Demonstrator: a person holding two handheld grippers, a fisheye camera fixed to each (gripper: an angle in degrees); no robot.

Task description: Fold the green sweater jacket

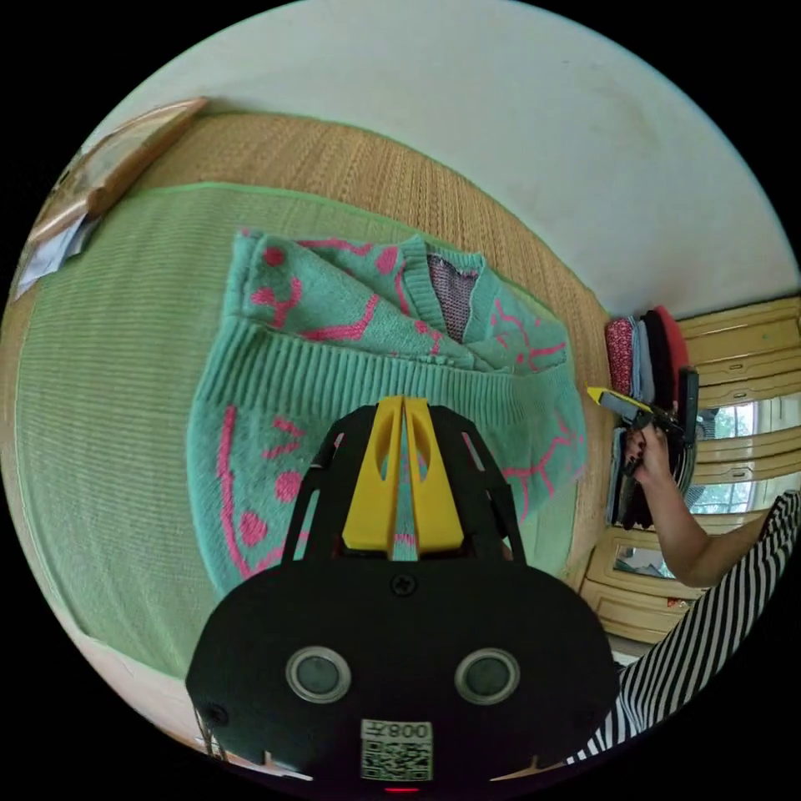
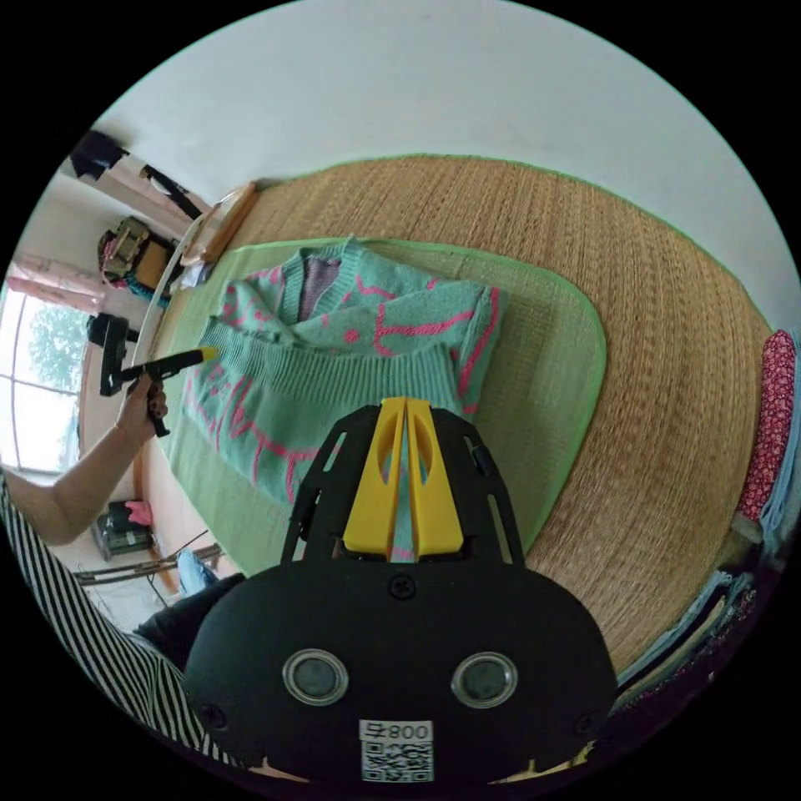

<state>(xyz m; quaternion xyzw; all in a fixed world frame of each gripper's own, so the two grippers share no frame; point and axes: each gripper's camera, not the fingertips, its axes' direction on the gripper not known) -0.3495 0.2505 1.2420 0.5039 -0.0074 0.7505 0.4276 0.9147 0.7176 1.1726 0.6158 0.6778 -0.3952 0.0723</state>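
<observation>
Green sweater jacket (image 1: 350, 350) with pink pattern; striped black-and-white sleeve (image 1: 709, 634).

Green mat (image 1: 108, 434) on woven straw mat (image 2: 667, 400); folded clothes stack (image 1: 647, 350) nearby.

1. Green sweater jacket (image 1: 367, 367): soft knitted cloth, ribbed at the hem, pink pattern knitted in, matt.
2. Green mat (image 1: 108, 417) beneath: finely ribbed woven surface, matt, with a smooth bright edging.
3. Straw mat (image 2: 667, 350): coarse woven fibre, rough.
4. Left gripper (image 1: 404, 409): smooth yellow plastic jaws, matt black plastic body.
5. Wall (image 2: 417, 83): smooth, matt, pale.
6. Striped sleeve (image 1: 709, 634): thin cloth.
</observation>
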